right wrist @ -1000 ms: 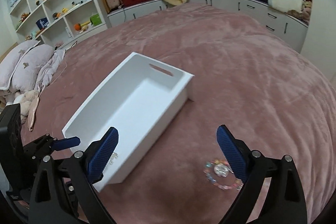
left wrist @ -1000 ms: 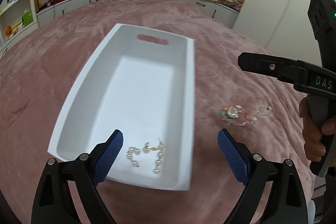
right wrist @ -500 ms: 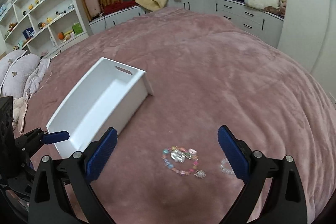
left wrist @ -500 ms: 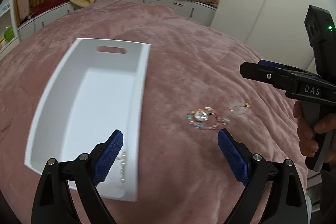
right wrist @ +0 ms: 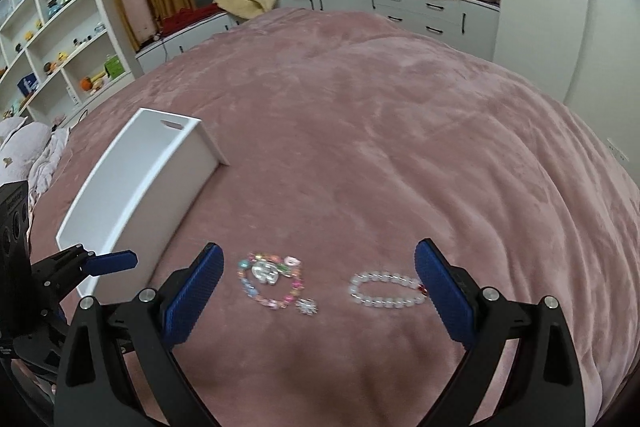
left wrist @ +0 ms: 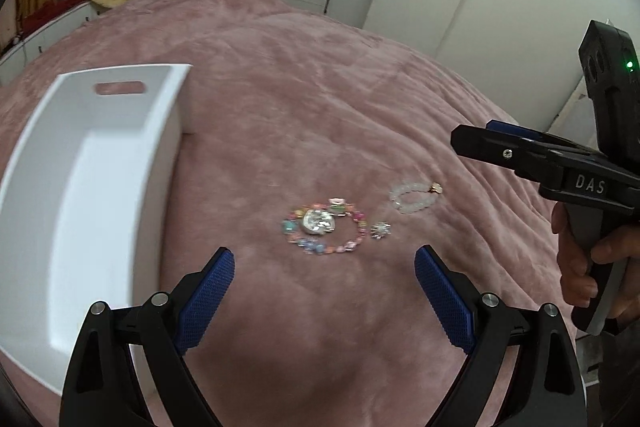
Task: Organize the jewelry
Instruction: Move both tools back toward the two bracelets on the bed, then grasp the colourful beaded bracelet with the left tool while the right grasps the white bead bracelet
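A colourful bead bracelet [left wrist: 325, 229] with a silver charm lies on the pink bedspread, also in the right wrist view [right wrist: 271, 279]. A small sparkly flower piece [left wrist: 380, 229] lies beside it [right wrist: 307, 306]. A clear white bead bracelet [left wrist: 414, 196] lies to the right [right wrist: 386, 289]. A white box [left wrist: 80, 187] stands at the left [right wrist: 136, 187]. My left gripper [left wrist: 324, 297] is open and empty, just short of the colourful bracelet. My right gripper [right wrist: 318, 293] is open and empty, with both bracelets between its fingers.
The pink bedspread [right wrist: 380, 147] stretches far ahead. White cabinets [right wrist: 420, 15] with piled blankets run along the far windows. White shelves [right wrist: 52, 39] stand at the left. A white wardrobe [left wrist: 480, 7] is at the right.
Both grippers have swung right, away from the white box and toward the bracelets. The box has slid to the left in both views. Its pearl piece is now out of sight.
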